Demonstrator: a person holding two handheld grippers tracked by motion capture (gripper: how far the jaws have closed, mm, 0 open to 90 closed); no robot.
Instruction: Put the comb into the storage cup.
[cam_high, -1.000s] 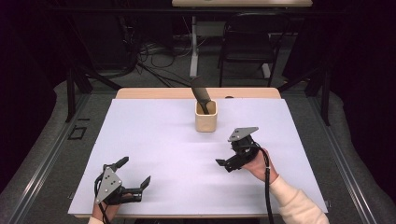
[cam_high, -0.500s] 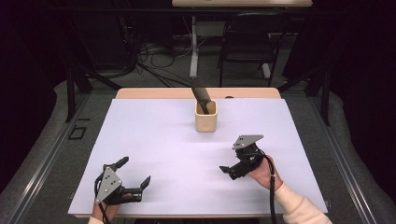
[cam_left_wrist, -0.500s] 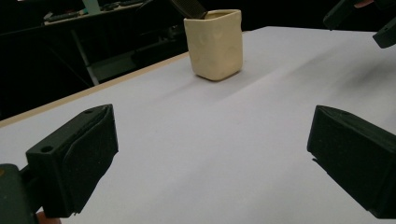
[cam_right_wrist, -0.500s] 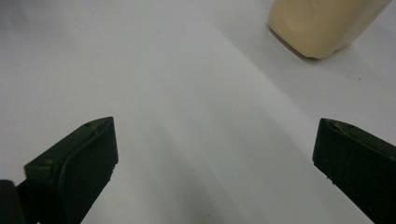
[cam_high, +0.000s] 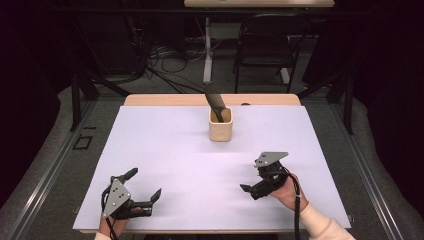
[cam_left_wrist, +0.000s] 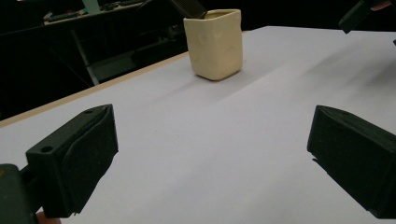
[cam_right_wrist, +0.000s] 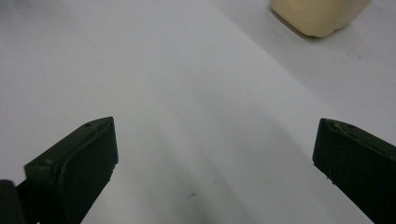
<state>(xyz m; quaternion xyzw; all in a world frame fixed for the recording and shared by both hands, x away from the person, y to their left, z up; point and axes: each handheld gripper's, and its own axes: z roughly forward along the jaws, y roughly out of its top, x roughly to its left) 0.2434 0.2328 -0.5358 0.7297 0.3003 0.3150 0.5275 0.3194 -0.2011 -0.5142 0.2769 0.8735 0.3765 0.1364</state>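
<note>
Right gripper (cam_high: 252, 187) drawn back from cup (cam_high: 220, 125), jaws wide, left gripper (cam_high: 144, 186) unmoved

Your table (cam_high: 165, 150) is lit evenly from above, its white sheet bright and nearly washed out, while the room beyond it falls to deep black with only faint detail in the cables and chair. Shadows are soft and short: a pale smudge lies under your right gripper (cam_high: 261, 181) and another under your left gripper (cam_high: 145, 186). In the left gripper view the cup (cam_left_wrist: 214, 43) ahead of the jaws is fairly sharp, with a diffuse shadow trailing beside it, and the near jaws look soft. In the right gripper view the sheet reads greyer, the cup (cam_right_wrist: 320, 15) ahead is slightly blurred, and the jaws lose detail in black.
</note>
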